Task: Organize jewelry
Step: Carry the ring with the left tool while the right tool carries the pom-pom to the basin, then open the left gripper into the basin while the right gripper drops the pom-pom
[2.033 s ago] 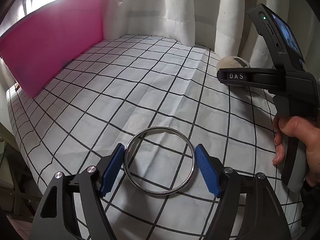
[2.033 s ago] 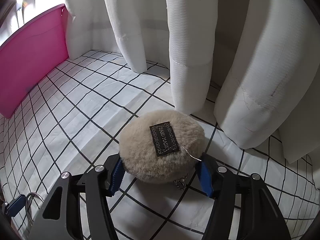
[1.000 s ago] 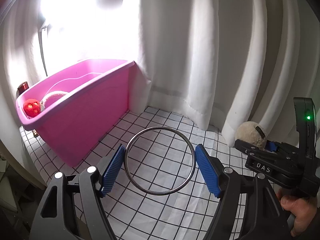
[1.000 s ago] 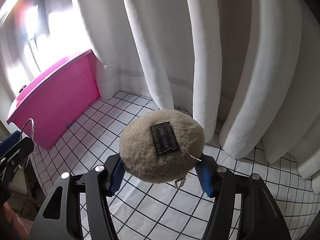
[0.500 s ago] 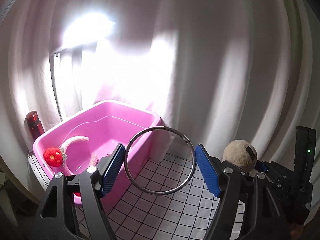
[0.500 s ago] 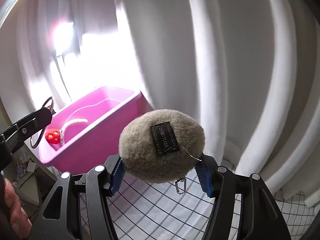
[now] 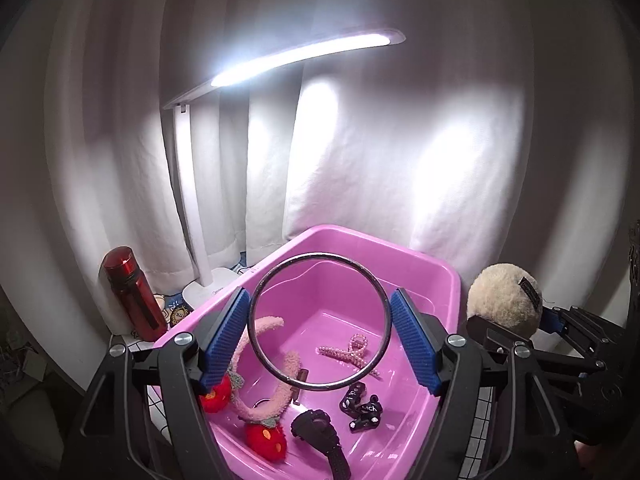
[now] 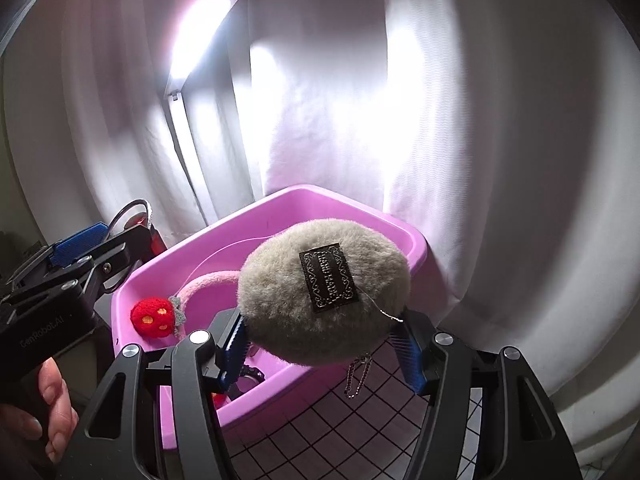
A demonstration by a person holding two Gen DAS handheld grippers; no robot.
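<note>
Right wrist: "GenRobot.AI" on left hand-held gripper (image 8: 102,240) grasping bangle (image 8: 132,210); right hand-held gripper (image 8: 320,344) grasping pompom (image 8: 280,300).

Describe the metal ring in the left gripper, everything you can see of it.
The metal ring is a thin, plain, silver-grey hoop, a bangle by its look, closed and round. It stands upright, facing the camera, pinched across its width between the left gripper's ribbed blue pads. It hangs above the pink tub, touching nothing else. From the right wrist view only an arc shows.

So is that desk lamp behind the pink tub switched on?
On. The desk lamp has a bright white strip glowing along its head, and it throws lit patches on the white curtain behind the pink tub.
</note>
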